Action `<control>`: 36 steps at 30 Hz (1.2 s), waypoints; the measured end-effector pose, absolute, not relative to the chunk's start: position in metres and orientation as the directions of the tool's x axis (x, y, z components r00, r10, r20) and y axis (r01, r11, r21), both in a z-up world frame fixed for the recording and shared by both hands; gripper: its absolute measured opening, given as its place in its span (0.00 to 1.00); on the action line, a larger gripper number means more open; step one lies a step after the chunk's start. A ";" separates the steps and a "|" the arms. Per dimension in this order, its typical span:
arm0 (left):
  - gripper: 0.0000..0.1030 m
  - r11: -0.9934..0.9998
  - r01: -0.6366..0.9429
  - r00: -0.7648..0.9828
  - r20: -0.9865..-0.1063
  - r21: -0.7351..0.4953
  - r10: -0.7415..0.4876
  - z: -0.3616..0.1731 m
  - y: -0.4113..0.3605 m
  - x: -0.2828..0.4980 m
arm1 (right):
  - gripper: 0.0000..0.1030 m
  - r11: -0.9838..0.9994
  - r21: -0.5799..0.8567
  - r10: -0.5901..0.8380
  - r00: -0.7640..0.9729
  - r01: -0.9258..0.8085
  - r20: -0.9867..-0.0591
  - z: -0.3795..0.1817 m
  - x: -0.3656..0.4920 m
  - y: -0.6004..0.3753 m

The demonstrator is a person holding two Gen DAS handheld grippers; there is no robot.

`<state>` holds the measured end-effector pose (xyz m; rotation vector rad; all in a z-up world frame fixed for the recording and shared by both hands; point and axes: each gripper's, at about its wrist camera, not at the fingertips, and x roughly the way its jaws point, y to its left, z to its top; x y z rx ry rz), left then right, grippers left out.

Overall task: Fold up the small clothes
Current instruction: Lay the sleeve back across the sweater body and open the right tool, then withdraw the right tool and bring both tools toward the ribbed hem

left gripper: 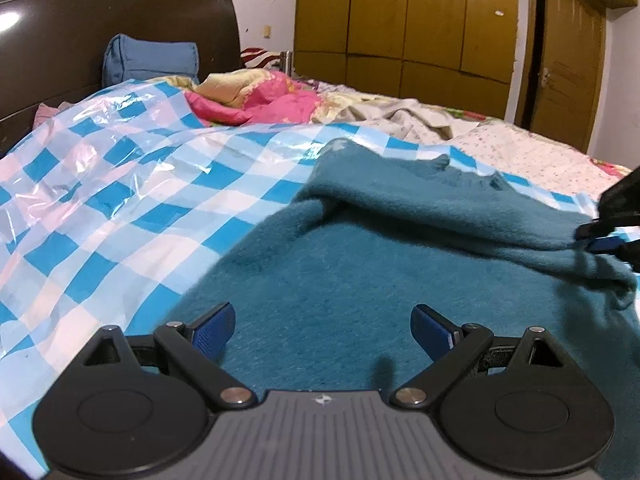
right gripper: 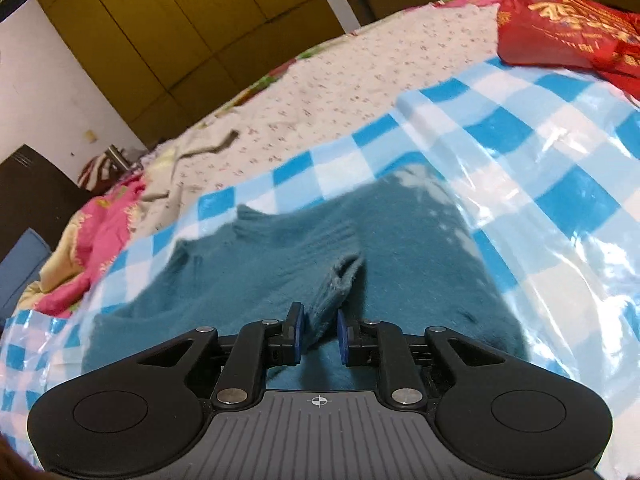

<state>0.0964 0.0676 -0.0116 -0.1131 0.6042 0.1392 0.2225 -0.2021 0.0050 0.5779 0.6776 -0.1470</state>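
A teal fuzzy garment [left gripper: 360, 280] lies on a blue-and-white checked plastic sheet [left gripper: 120, 184] spread over the bed. My left gripper [left gripper: 322, 330] is open and empty, low over the garment's near part. My right gripper [right gripper: 319, 330] is shut on a fold of the teal garment [right gripper: 280, 248] and holds that edge lifted. In the left wrist view the right gripper [left gripper: 600, 238] shows at the far right, pinching the folded-over flap.
A pink and yellow quilt [left gripper: 260, 96] and a blue pillow [left gripper: 150, 60] lie by the dark headboard [left gripper: 100, 20]. A red plastic bag [right gripper: 568, 28] sits at the sheet's far corner. Wooden wardrobes [left gripper: 400, 20] stand behind the bed.
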 end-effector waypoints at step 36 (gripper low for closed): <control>1.00 0.973 -0.038 0.674 -0.714 0.226 0.192 0.001 0.056 0.027 | 0.24 0.902 0.432 0.310 0.664 0.021 -0.680 -0.013 -0.027 -0.216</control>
